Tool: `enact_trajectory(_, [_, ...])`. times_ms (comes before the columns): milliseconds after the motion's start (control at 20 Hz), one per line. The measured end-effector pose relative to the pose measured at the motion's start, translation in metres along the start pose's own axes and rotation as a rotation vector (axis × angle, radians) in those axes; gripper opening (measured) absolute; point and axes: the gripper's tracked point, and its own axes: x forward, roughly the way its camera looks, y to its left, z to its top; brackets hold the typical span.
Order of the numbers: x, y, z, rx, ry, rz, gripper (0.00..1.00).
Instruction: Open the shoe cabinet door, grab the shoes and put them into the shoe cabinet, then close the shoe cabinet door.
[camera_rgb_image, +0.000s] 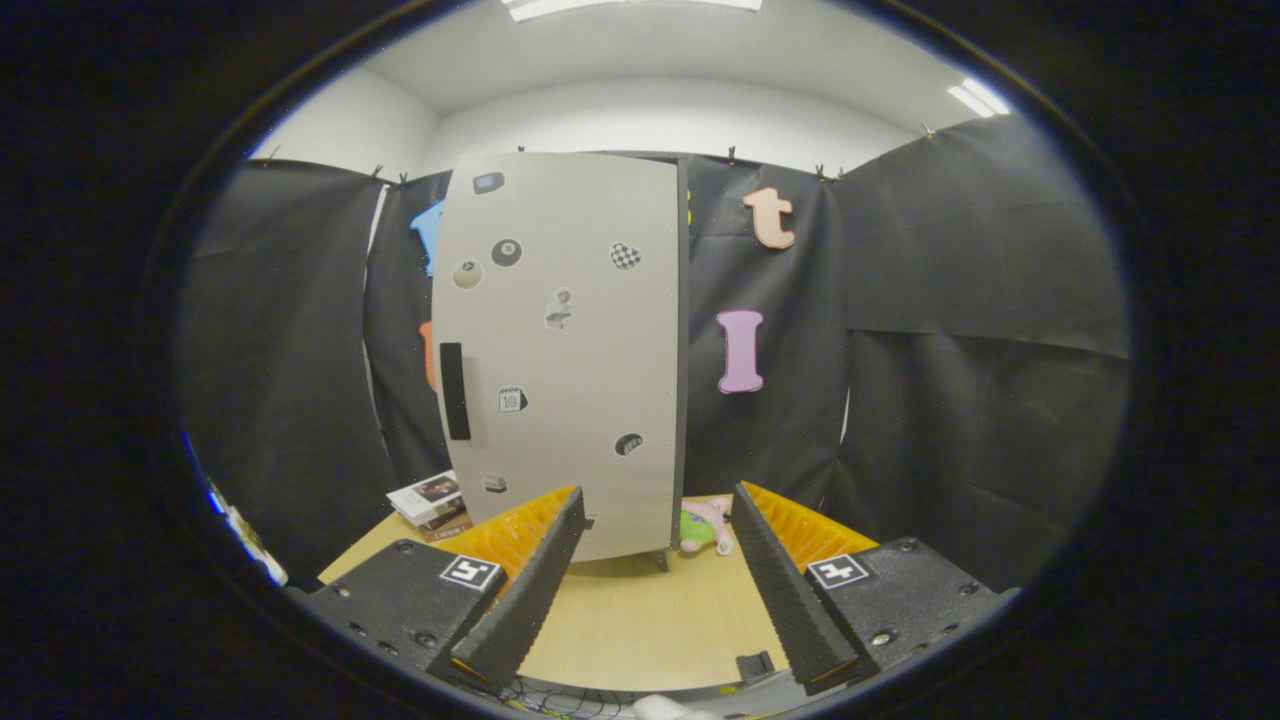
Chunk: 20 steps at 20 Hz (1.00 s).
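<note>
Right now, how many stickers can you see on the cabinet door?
8 on the cabinet door: four near the top, one mid-door, one beside the handle, two low. Open jaws may hide more.

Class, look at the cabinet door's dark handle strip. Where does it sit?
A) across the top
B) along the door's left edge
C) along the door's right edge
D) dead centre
B: the handle runs upright along the left edge of the closed cabinet door, beyond the open tongs.
</note>
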Motion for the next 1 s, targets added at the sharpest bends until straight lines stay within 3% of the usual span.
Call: enact_trajectory(1000, [-0.008, -0.014, -0.005, 0.009, 0.015, -0.016, 0.97])
